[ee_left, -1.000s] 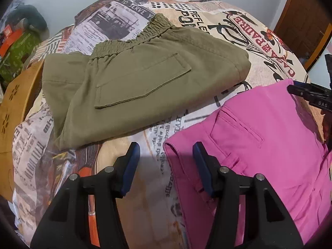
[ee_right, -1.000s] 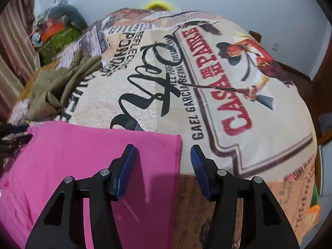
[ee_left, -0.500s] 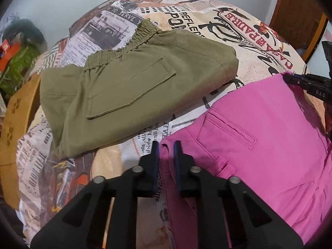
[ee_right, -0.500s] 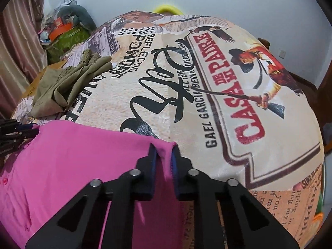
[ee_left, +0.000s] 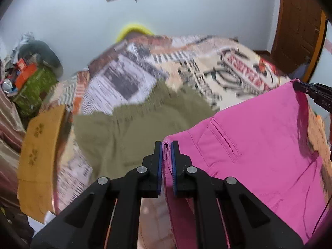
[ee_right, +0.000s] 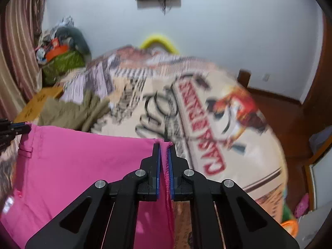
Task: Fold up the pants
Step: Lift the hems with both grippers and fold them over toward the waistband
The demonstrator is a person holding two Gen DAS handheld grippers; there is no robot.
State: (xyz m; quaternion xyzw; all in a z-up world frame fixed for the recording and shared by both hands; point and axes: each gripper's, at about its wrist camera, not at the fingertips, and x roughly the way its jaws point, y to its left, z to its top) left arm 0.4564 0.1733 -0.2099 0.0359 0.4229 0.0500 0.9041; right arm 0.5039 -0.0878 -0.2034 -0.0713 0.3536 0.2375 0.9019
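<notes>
Between our two grippers, the pink pants [ee_left: 259, 157] hang stretched and lifted off the bed.

Nearest us, the left gripper [ee_left: 166, 145] is clamped on the waistband corner beside the welt pocket [ee_left: 225, 143], and the right gripper [ee_right: 164, 145] is pinched tight on the opposite corner, along a raw-looking edge. The cloth spans from each set of jaws toward the other gripper, sagging only a little between them. We judge it a light, soft cotton that will drape and swing rather than keep a shape, so the doubled waistband and seamed edges are the firm places to hold; a single layer could slip free. Beyond the left gripper lie folded olive pants [ee_left: 132, 128], and farther off the printed bedspread [ee_right: 207, 112], all blurred.
</notes>
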